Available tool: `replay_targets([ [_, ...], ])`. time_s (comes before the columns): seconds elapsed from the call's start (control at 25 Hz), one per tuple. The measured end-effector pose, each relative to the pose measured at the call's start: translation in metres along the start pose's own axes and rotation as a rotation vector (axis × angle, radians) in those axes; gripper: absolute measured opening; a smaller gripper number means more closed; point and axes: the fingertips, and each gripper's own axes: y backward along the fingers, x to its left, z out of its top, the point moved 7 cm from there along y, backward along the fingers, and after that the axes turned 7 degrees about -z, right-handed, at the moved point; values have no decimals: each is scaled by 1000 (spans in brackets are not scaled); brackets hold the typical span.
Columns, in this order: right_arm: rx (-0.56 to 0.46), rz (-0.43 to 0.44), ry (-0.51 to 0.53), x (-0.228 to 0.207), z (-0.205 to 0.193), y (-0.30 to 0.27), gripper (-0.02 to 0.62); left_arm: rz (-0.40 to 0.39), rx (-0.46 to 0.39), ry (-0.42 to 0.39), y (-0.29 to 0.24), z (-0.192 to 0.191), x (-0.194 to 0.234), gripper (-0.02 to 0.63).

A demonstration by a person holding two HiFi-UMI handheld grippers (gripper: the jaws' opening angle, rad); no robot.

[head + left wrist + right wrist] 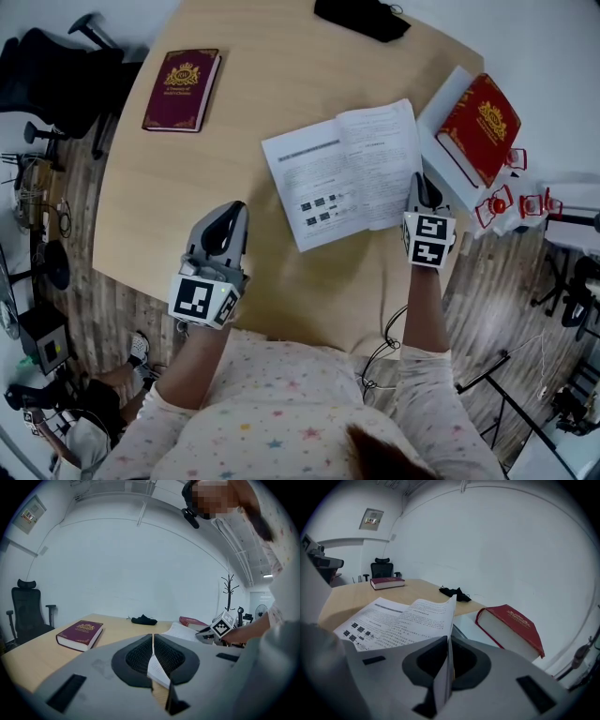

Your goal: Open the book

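The right tool (422, 187) clenches a page (389, 159) at three o'clock of the book (319, 187); a sharp tug could tear it. The left tool (221, 234) is clenched and empty.

Ahead of the left jaws the surface (225, 169) is bare; right of the right jaws, a red book (480, 117) blocks.

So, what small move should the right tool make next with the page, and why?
Probably lower the page flat and release it: the right tool is shut on its lifted edge, the booklet already lies open on the table, and the left tool, shut, is apart from it.
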Motion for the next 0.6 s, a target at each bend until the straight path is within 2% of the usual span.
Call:
replay_targets([
  [0.32, -8, -19, 0, -8, -1, -8, 25, -1, 5, 4, -2, -1, 1, 21],
  [0.6, 11, 6, -128, -10, -11, -12, 76, -10, 8, 12, -3, -5, 2, 21],
])
